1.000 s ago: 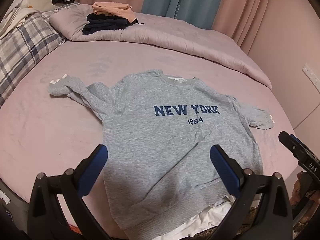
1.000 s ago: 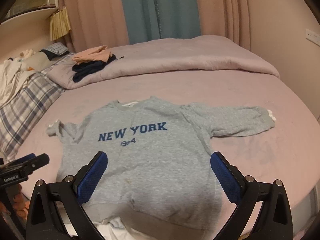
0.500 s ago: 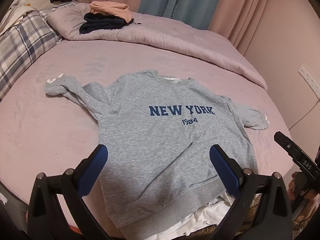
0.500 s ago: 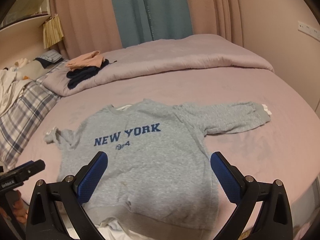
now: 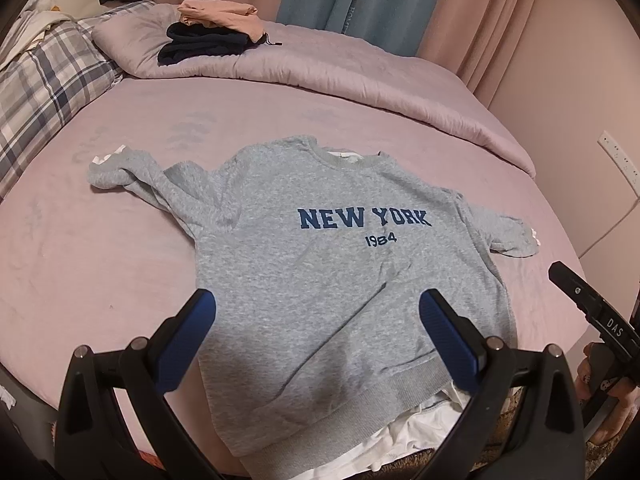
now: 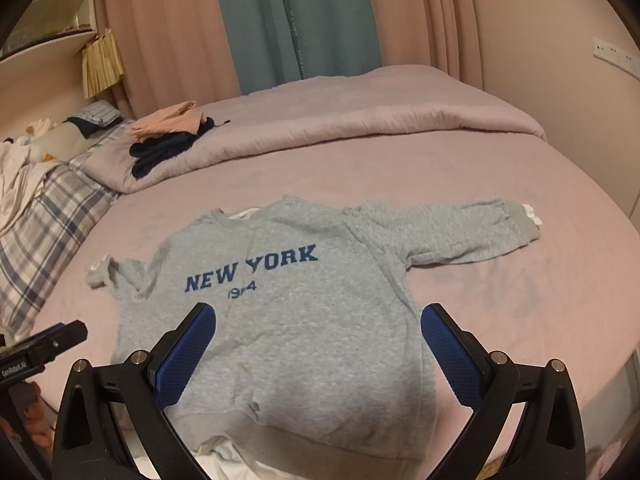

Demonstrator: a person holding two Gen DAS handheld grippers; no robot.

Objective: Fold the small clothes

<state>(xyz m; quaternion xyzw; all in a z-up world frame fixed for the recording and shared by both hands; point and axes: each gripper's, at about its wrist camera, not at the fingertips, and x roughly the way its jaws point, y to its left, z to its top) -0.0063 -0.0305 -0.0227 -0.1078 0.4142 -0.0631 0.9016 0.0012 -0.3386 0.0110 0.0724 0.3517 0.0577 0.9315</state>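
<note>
On the bed (image 5: pixel 100 280), near the front edge, a grey sweatshirt (image 5: pixel 332 280) is lying face up, "NEW YORK" print showing, hem toward the cameras. Both sleeves are sticking out sideways: left sleeve (image 5: pixel 132 176) is bunching near its cuff, right sleeve (image 6: pixel 452 232) is lying fairly straight. Something white (image 5: pixel 416 436) is poking out under the hem.

Left tool (image 5: pixel 316 344) and right tool (image 6: pixel 318 350) are both hovering over the hem, pads spread wide, gripping nothing, 0 contact with cloth. A folded pile (image 5: pixel 212 32) is sitting on the duvet (image 5: pixel 360 80) at the back.

Judging: garment is laid out, fold not started. Next move is probably calling for 1 tool per sleeve or side edge, pinching low and carrying inward across the print. Left cuff likely needs flattening first.
</note>
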